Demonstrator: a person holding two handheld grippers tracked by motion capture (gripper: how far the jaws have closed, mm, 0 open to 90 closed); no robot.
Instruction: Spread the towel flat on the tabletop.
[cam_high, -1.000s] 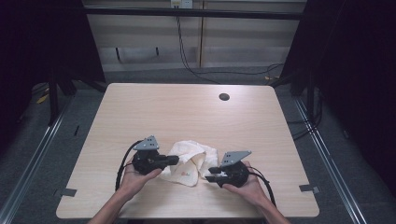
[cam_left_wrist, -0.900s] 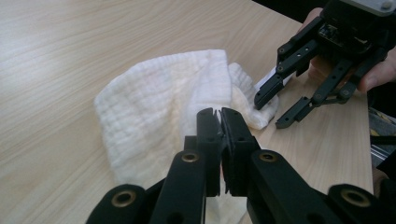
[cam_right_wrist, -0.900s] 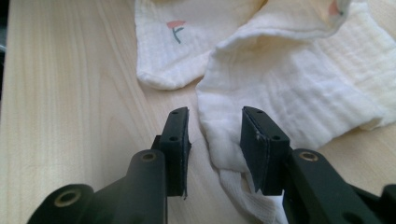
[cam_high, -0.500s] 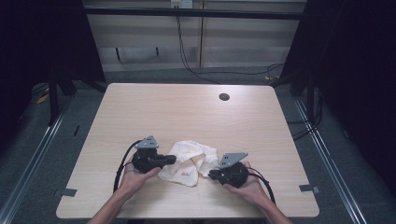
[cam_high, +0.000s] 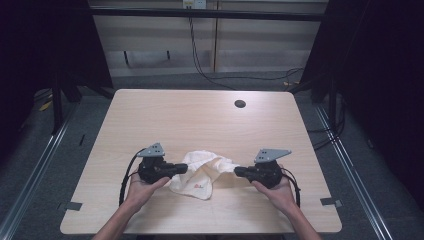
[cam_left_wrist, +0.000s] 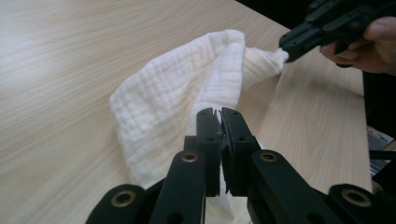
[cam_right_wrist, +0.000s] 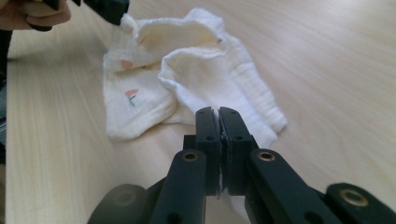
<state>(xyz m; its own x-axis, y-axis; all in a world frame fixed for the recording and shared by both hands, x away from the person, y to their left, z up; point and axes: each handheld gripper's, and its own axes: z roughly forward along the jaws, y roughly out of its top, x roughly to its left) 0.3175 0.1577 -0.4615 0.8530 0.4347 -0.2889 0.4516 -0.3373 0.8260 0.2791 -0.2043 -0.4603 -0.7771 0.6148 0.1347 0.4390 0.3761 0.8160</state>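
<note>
Two tools pinching cloth (cam_high: 202, 172), pinched edges hidden

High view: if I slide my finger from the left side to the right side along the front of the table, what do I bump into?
Left hand → left gripper → white cloth → right gripper → right hand.
</note>
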